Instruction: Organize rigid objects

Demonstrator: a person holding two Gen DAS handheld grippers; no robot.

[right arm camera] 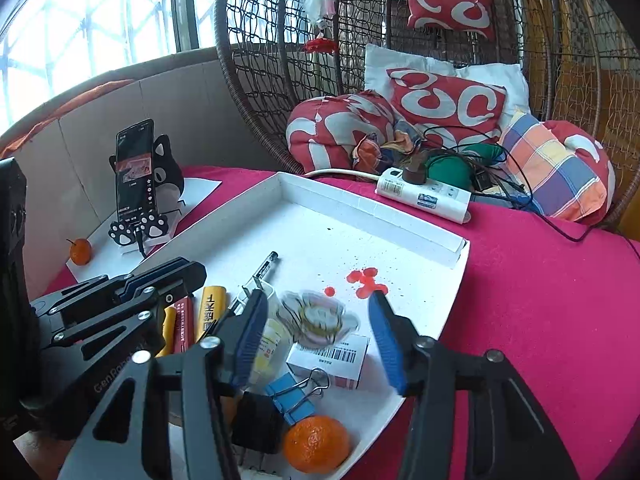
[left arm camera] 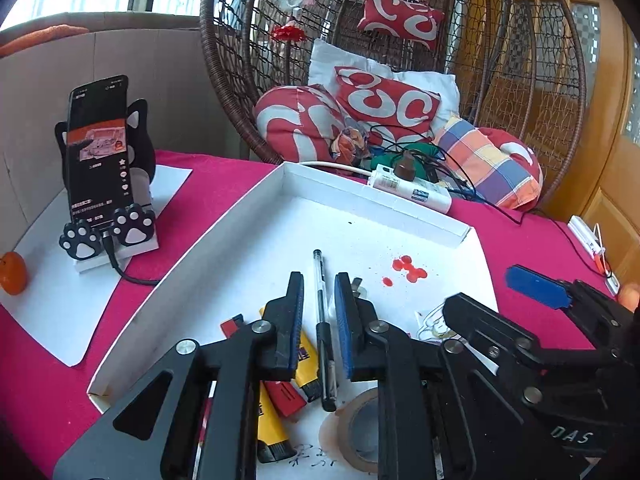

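Note:
A white tray on the pink table holds a black pen, yellow and red lighters, a tape roll and a sticker. My left gripper is open, its fingers either side of the pen, above it. In the right wrist view my right gripper is open over a blurred cartoon sticker, a white barcode box, a blue binder clip, a black cube and an orange. The pen and lighters lie left.
A phone on a cat stand and a small orange sit on white paper at left. A power strip with cables lies behind the tray, before a wicker chair with cushions. Red spots mark the tray floor.

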